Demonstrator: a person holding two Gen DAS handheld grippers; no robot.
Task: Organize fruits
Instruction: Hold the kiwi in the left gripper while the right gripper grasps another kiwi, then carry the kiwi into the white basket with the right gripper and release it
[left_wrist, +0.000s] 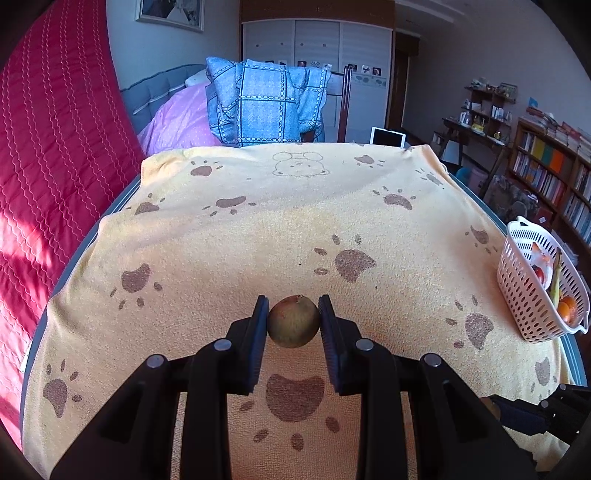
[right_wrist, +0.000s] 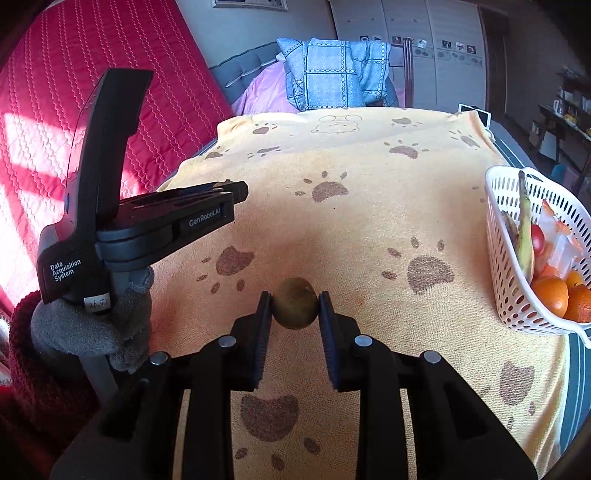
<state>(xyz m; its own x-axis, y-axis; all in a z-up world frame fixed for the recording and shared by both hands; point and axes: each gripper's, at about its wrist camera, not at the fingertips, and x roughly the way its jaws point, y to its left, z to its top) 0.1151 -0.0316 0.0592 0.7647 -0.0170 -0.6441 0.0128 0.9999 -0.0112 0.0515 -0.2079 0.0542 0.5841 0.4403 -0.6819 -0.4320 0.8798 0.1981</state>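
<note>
My left gripper (left_wrist: 293, 312) is shut on a brownish-green round fruit (left_wrist: 293, 322) and holds it over the yellow paw-print towel (left_wrist: 258, 229). My right gripper (right_wrist: 294, 308) is shut on a second brownish-green kiwi-like fruit (right_wrist: 295, 303) above the same towel (right_wrist: 369, 184). A white perforated basket (left_wrist: 517, 295) at the table's right edge holds a banana, oranges and a red fruit; it also shows in the right wrist view (right_wrist: 506, 295), to the right of my right gripper. The left gripper body (right_wrist: 147, 218) shows to the left there, held by a grey-gloved hand.
A red quilted bed (left_wrist: 55, 166) lies to the left. A blue checked cushion (left_wrist: 266, 103) on a chair stands behind the table's far edge. A white tablet (left_wrist: 388, 137) sits at the far right corner. Bookshelves (left_wrist: 546, 173) line the right wall.
</note>
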